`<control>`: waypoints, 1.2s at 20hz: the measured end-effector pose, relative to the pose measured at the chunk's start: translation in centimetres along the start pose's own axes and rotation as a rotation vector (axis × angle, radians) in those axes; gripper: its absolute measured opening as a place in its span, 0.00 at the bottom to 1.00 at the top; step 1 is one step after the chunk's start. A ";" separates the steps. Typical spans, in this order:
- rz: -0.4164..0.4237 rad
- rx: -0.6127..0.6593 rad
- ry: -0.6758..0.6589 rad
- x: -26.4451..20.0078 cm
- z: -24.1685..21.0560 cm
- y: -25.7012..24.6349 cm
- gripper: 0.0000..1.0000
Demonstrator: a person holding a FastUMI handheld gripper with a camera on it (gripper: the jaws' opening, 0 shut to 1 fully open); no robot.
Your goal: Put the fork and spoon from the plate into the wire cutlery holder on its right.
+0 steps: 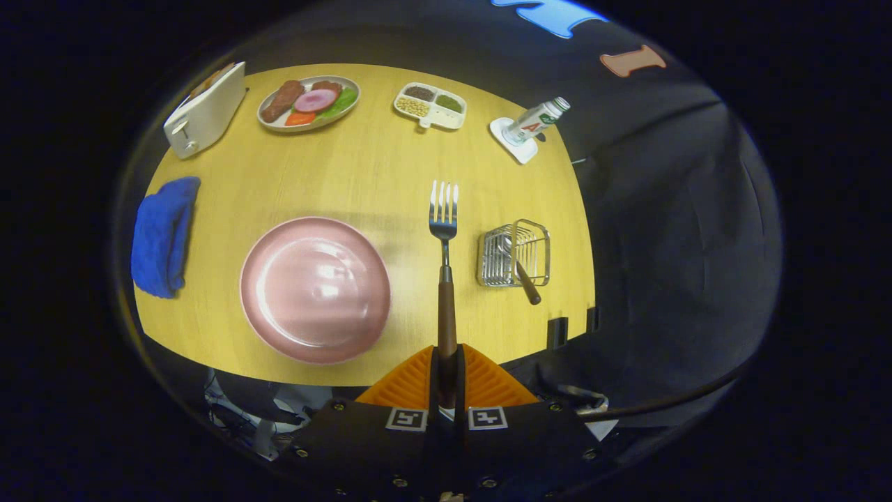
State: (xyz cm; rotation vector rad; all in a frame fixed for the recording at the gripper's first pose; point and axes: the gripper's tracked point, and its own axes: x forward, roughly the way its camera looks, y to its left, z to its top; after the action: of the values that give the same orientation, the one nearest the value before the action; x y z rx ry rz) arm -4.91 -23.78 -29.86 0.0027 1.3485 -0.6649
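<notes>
Gripper (447,362) pinches the fork (444,230) by its brown handle, tines pointing ahead above the desk (362,174), between the bare pink plate (315,289) and the wire cutlery holder (514,254), where the spoon (519,268) already leans.

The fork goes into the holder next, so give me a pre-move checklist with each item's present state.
1. Grip: gripper shut on the wooden-handled metal fork, handle between both fingers: ok.
2. Fork lifted off the round pink plate: ok.
3. Fork over the wire cutlery holder: not ok, holder lies right of the tines.
4. Wooden-handled spoon already in the holder, handle leaning out: ok.
5. Room left beside the spoon: cannot tell.
6. Path between fork and holder over bare yellow wooden table: ok.
</notes>
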 end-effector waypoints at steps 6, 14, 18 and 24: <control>-0.049 0.130 0.075 1.7 0.2 -6.0 0.07; -0.032 0.176 0.199 6.0 -1.3 -9.9 0.07; -0.008 0.142 0.265 7.7 -1.8 -10.5 0.07; 0.025 0.088 0.281 8.0 -0.5 -10.7 0.07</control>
State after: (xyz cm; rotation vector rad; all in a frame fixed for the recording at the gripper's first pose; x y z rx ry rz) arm -9.54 -35.87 -33.16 0.1900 1.5847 -0.7218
